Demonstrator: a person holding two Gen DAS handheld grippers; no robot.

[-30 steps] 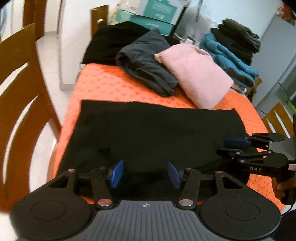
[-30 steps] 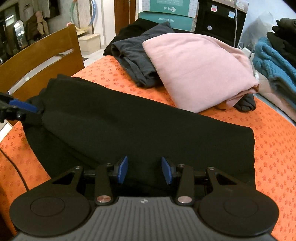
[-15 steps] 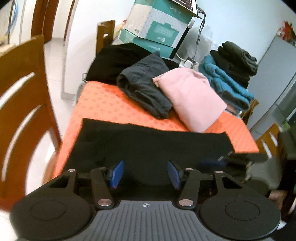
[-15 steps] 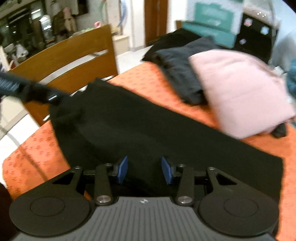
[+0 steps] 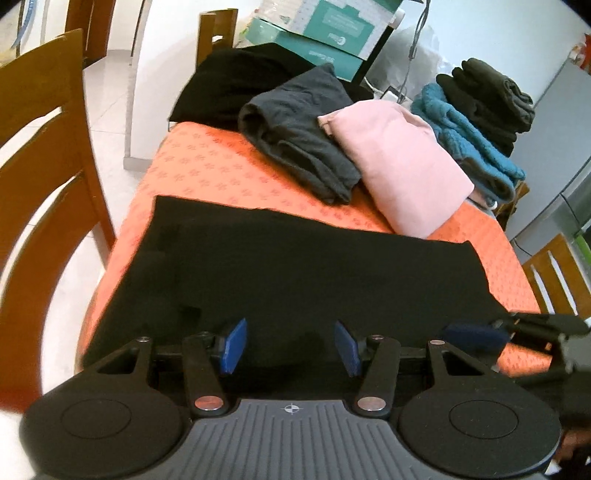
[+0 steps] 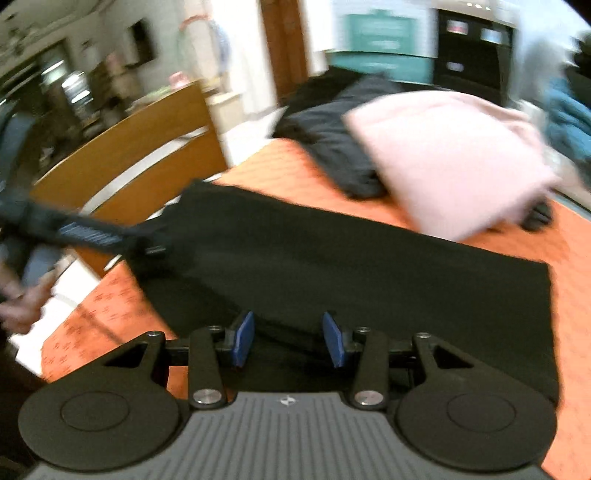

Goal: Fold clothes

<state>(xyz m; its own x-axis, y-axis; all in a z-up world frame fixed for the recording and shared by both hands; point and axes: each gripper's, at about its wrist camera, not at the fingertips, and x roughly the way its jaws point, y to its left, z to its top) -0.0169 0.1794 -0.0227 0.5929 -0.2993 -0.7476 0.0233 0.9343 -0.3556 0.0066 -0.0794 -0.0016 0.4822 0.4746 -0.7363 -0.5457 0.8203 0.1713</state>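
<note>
While spread flat across the near half of the bench point(image 5: 207, 173), under its orange patterned cloth, lies dark and long: black garment point(image 5: 295, 266), near edge reaching right to both sets of tongs.

Left tongs point(image 5: 291, 345): wide apart, blue pads clear of each other, black fabric between and beneath them, whether touching the cloth cannot tell. Right tongs point(image 6: 289, 339): likewise wide, set over the near hem of the garment, a dark fold or cord running across just ahead of the pads.

Seen from the left camera, right tongs at the garment's near right corner, low and blurred. Seen from the right camera, left tongs point(image 6: 110, 234) at the far left corner of the garment, smeared by blur, grip there not readable.

Behind the black garment: grey folded piece point(image 5: 299, 133), pink folded piece point(image 5: 399, 166) just beside it and resting partly against it, another black heap point(image 5: 236, 85) at the far end. Off to the right, a teal fleece point(image 5: 469, 144) under a dark stack point(image 5: 487, 96). Wooden chair point(image 5: 40, 147) along the left side of the bench; teal boxes point(image 5: 325, 33) at the back.
</note>
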